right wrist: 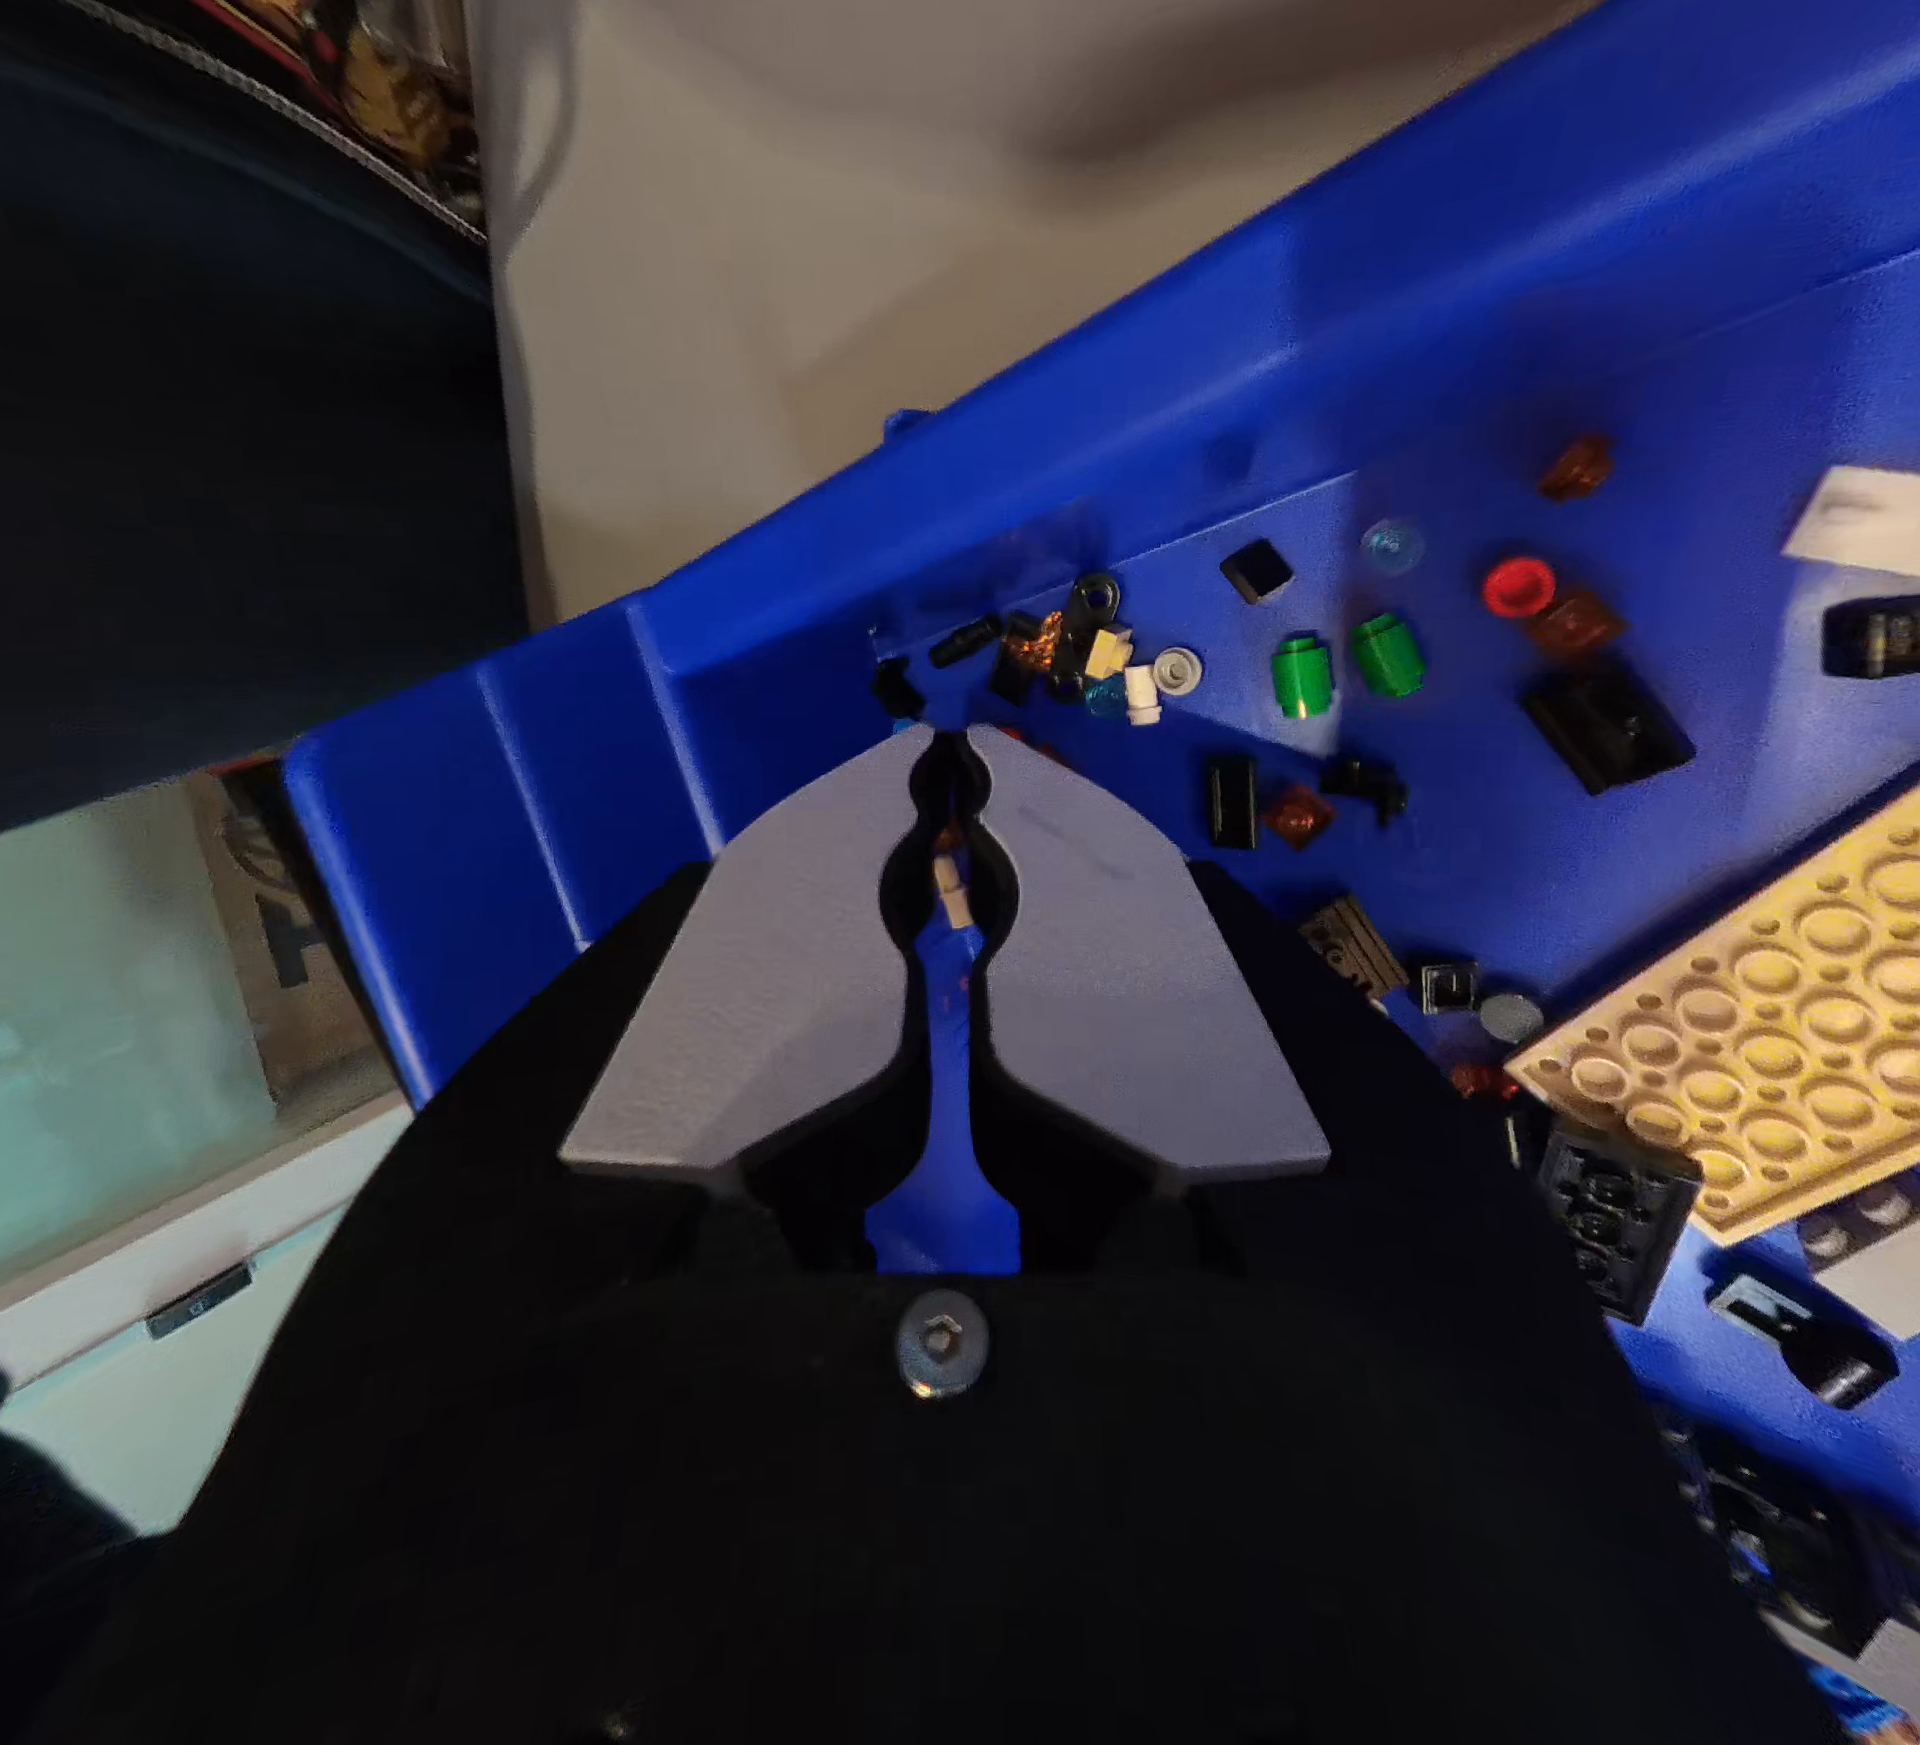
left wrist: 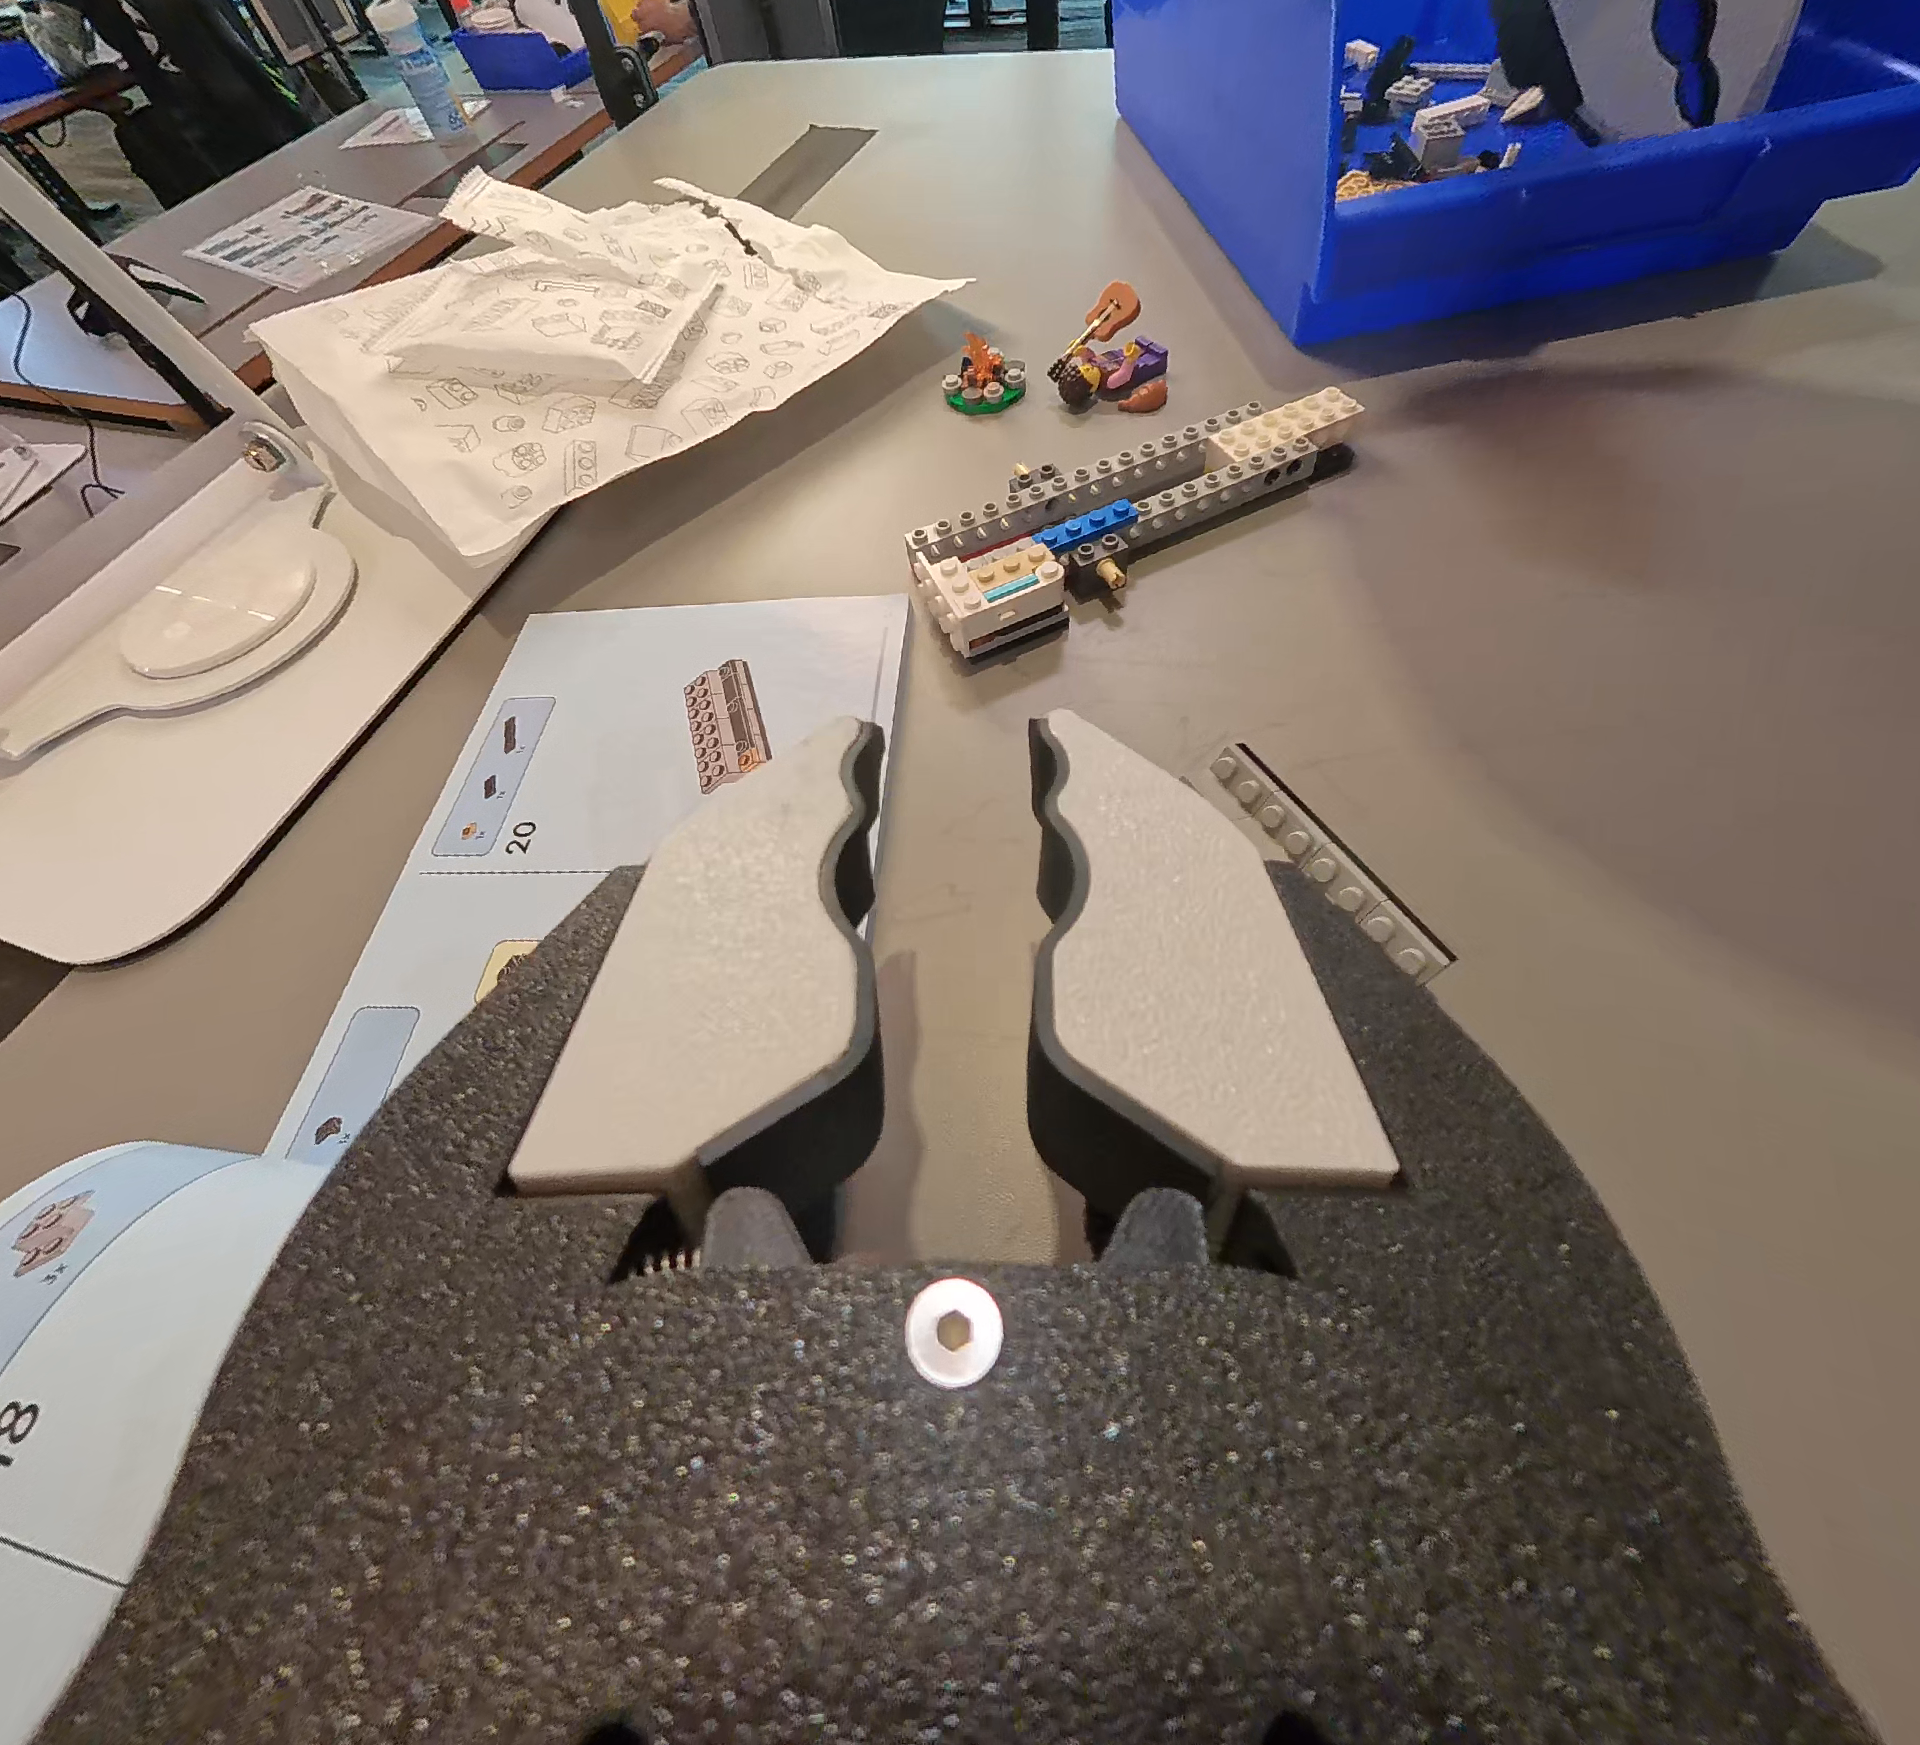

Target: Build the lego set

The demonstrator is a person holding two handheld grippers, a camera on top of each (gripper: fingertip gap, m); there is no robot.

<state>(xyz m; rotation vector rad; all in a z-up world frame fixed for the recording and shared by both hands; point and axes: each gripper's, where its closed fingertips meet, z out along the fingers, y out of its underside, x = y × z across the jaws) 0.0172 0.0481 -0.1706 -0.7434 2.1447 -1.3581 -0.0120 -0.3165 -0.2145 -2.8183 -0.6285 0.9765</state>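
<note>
Surface: grey table (left wrist: 1455, 656) in a workshop room; we take the blue bin (left wrist: 1558, 261) as our landmark.

Left gripper (left wrist: 956, 739): we see its jaws apart with only bare table between the pads, gripping nothing. It hovers low over the table, well short of the bin.

Beside it: the instruction booklet (left wrist: 665, 687) lies under its left fingertip (left wrist: 831, 760); a long grey studded plate (left wrist: 1320, 854) lies just right of the other.

Ahead of it: a partly built brick model (left wrist: 1122, 511), its long axis running from near the booklet corner toward the bin. Between model and bin sit a small campfire piece (left wrist: 983, 381) and a minifigure with guitar (left wrist: 1112, 355). White printed paper bags (left wrist: 582, 355) lie left of these, farther from the bin.

Right gripper (right wrist: 945, 739): inside the bin, jaws closed tip to tip; we cannot tell whether the small white bit in the gap behind the tips is gripped. We judge this hand far nearer the loose parts.

Only in the right view: the bin's floor, with two green round bricks (right wrist: 1340, 667), a red round piece (right wrist: 1517, 583) and a tan plate (right wrist: 1766, 1020).

Only in the left view: the model, booklet and bags.
</note>
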